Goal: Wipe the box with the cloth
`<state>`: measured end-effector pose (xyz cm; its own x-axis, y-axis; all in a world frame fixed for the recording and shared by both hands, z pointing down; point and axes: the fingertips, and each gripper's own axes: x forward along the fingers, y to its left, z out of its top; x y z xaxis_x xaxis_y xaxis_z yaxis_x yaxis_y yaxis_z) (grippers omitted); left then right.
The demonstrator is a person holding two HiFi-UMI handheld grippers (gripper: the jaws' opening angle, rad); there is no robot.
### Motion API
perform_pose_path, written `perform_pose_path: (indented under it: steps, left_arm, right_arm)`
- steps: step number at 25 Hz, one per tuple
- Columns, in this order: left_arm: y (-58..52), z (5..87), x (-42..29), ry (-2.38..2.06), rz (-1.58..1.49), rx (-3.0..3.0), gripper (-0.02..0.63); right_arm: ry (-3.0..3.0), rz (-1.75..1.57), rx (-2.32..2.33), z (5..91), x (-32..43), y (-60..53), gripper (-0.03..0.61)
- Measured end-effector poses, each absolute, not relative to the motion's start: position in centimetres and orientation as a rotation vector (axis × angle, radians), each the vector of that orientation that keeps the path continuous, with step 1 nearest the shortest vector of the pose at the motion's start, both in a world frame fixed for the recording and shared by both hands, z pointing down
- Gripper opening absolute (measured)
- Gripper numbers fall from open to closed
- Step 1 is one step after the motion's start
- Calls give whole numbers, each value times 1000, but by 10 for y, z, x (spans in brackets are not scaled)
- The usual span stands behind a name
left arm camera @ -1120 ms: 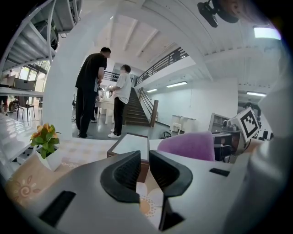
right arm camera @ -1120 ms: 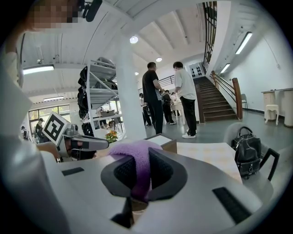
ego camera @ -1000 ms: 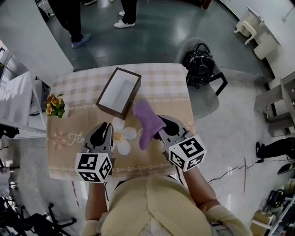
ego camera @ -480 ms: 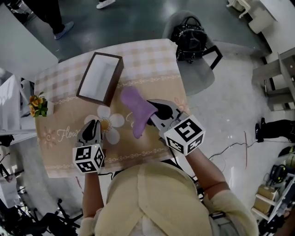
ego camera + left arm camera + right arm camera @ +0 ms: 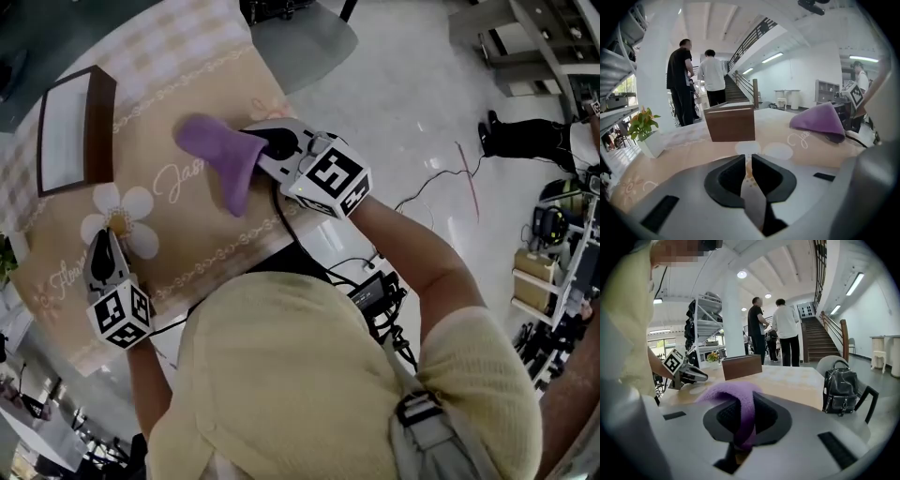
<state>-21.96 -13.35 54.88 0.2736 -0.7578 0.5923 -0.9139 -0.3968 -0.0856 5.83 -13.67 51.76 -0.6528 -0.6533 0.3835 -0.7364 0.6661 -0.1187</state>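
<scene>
The box [image 5: 75, 131], brown outside and white inside, lies on the patterned table [image 5: 187, 253] at the far left. My right gripper [image 5: 265, 147] is shut on a purple cloth [image 5: 220, 159] that droops from its jaws over the table's right part, apart from the box. In the right gripper view the cloth [image 5: 736, 399] bulges out between the pads. My left gripper [image 5: 101, 246] hovers low over the flower print, pointing at the box [image 5: 730, 124]. Its jaws have just closed a little further to a thin slit, with nothing in it.
A small potted plant [image 5: 644, 129] stands at the table's left edge. A black bag [image 5: 841, 390] sits on a grey chair [image 5: 300, 37] beyond the table's far side. Two people [image 5: 773, 331] stand further off near a staircase. Cables run across the floor at the right.
The head view has swung, so the table now sits at the upper left. Both grippers have sunk towards the table, and the right one has carried the cloth along.
</scene>
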Motion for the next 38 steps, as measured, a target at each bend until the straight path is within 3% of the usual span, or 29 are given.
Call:
perform_pose_path:
  steps: [5,38]
  left_arm:
    - [-133,553,-217,-1537,839,2263,57]
    - [-135,557,-215,-1538,897,2242,55]
  right_arm:
    - [-2604,205,1054,516,47,-128,44]
    - [-2526,201,1074,524,46,-134,44]
